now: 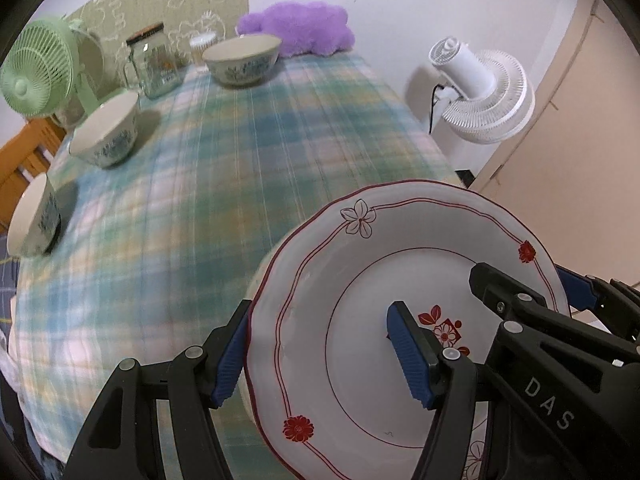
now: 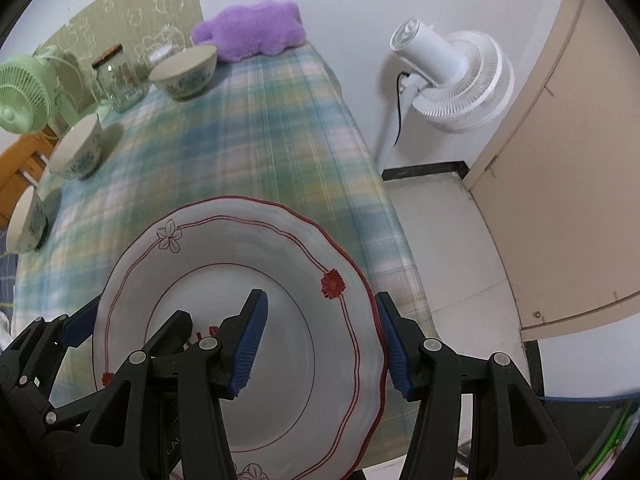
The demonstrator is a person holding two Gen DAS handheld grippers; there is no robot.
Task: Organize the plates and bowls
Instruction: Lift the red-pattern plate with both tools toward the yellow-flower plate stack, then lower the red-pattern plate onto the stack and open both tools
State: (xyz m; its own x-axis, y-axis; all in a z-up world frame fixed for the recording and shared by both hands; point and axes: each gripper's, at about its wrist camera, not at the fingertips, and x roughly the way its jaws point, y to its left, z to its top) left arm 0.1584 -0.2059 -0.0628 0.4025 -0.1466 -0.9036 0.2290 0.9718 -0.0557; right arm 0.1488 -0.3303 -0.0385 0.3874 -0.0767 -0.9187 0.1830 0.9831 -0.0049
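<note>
Left wrist view: white scalloped plate (image 1: 360, 320) with red line trim and flowers, held up over the plaid-covered desk (image 1: 240, 160). The left tool (image 1: 320, 356) clamps its left rim and the right tool (image 1: 532, 292) its right. Three patterned bowls (image 1: 242, 60) sit farther back.

Right wrist view: the right tool (image 2: 324, 344) grips the plate's (image 2: 280, 360) right edge; white fan (image 2: 452, 76) by the wall.
</note>
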